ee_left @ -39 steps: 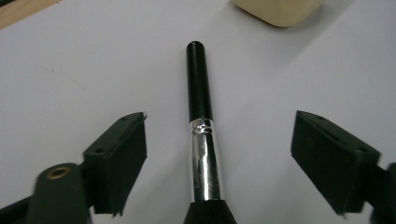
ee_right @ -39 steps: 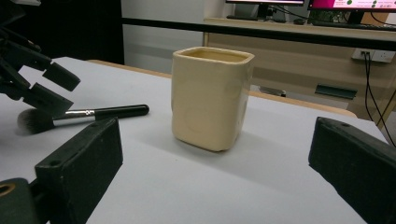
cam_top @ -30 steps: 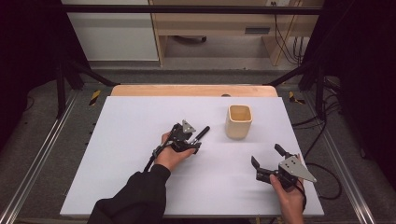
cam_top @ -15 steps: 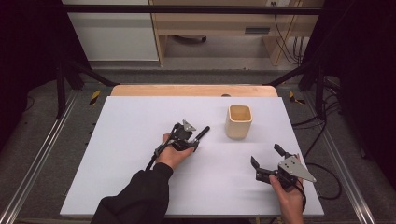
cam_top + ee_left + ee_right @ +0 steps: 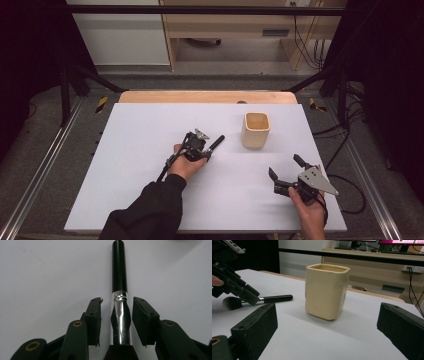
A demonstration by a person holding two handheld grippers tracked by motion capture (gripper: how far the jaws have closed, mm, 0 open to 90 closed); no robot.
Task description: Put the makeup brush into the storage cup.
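Makeup brush (image 5: pixel 119 300) flat on white table (image 5: pixel 125 150), just left of the cream cup (image 5: pixel 256 130), black handle tip pointing toward cup, bristle end away from it. Left gripper (image 5: pixel 202 150) down over brush's silver ferrule, jaws either side of it, just been closing; narrow gaps visible in left gripper view, pads not yet pressing, so open around brush. Left gripper (image 5: pixel 117 320) lined up along handle. Right gripper (image 5: pixel 287 172) near-right of cup, close to table's right edge, jaws spread wide, nothing between them. Seen from right gripper view, cup (image 5: pixel 327 290) upright, brush (image 5: pixel 257 301) lying left of it, small clear strip between handle tip and cup wall. Broad bare table left of cup and toward near edge; narrower strip behind cup before wooden back edge (image 5: pixel 207 96).
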